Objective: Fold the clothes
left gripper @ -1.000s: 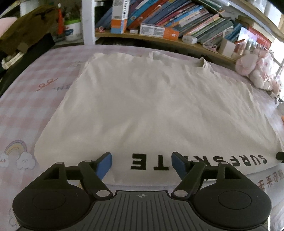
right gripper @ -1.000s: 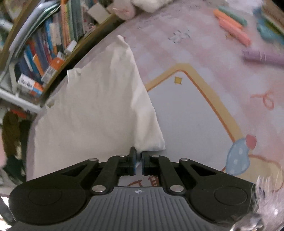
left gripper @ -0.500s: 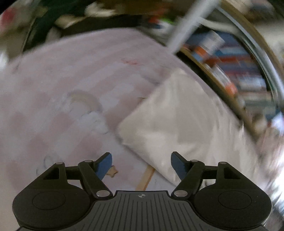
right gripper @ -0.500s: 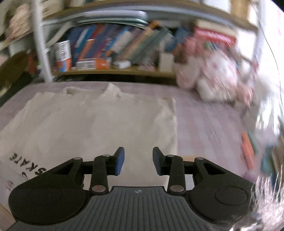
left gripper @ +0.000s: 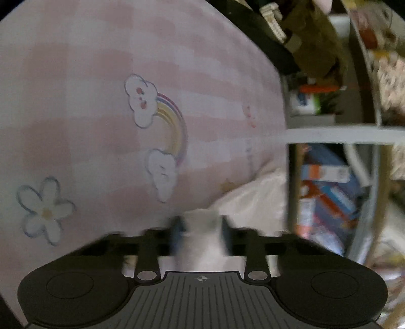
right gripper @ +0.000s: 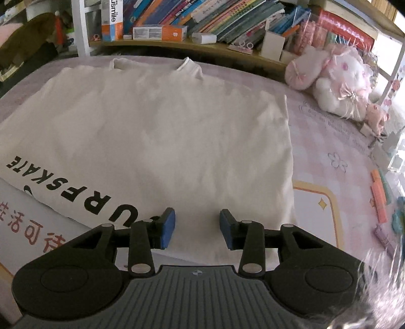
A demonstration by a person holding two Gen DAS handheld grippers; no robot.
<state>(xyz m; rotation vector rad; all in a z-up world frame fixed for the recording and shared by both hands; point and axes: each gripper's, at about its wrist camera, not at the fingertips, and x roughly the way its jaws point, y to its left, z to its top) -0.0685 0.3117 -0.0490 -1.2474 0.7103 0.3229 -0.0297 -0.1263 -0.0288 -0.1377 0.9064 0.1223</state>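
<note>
A cream T-shirt [right gripper: 162,141] lies flat on the pink bed, black "SURFSKATE" lettering along its near left edge and its collar toward the bookshelf. My right gripper [right gripper: 197,227] hovers open over the shirt's near edge, close to its right corner, with nothing between the blue pads. In the left wrist view the image is rolled sideways and blurred. There my left gripper [left gripper: 201,227] has its fingers drawn in on a bunch of the cream T-shirt [left gripper: 255,202], which fills the gap between them. The rest of the shirt is out of that view.
A bookshelf [right gripper: 192,22] runs along the far side of the bed. Pink plush toys [right gripper: 336,76] sit at the back right. Coloured markers [right gripper: 378,200] lie on the sheet at the right. The pink sheet [left gripper: 101,114] carries rainbow and flower prints. Dark clothing [right gripper: 27,40] is heaped at the far left.
My left gripper swung left off the shirt's middle, rolled sideways and narrowed onto the shirt's edge. My right gripper went from shut to open and now faces the shirt squarely.
</note>
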